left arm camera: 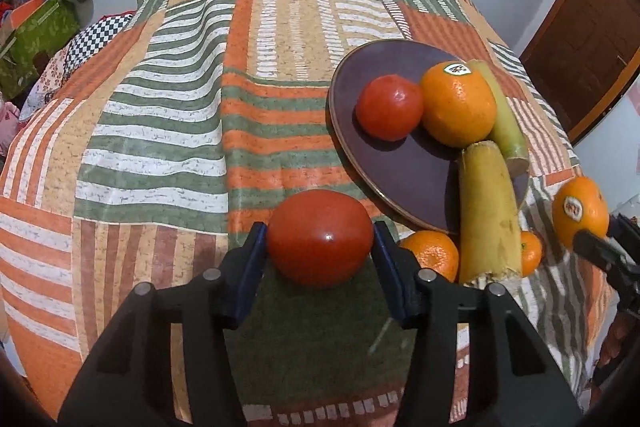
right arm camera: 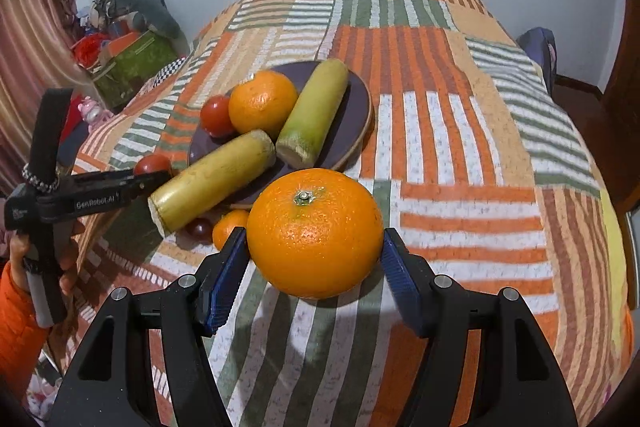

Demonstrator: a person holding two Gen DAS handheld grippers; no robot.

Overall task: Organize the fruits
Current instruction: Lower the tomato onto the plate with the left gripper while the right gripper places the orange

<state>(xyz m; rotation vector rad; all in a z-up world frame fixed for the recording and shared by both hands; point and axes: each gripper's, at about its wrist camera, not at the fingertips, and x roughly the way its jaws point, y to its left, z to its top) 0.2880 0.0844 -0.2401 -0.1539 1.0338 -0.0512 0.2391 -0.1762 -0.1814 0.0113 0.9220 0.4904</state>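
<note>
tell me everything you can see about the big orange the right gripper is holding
The orange is large, round and bright, with glossy pitted skin and a small green stem button facing up toward the camera. The left wrist view shows a white sticker on its side. It sits between the right gripper's blue fingers, apparently lifted above the striped tablecloth, near the plate's front edge.

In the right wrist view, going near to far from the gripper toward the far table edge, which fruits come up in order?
The big orange between the right gripper fingers, then the small mandarin, the yellow cane piece hanging off the plate, and farthest the orange on the plate.
</note>
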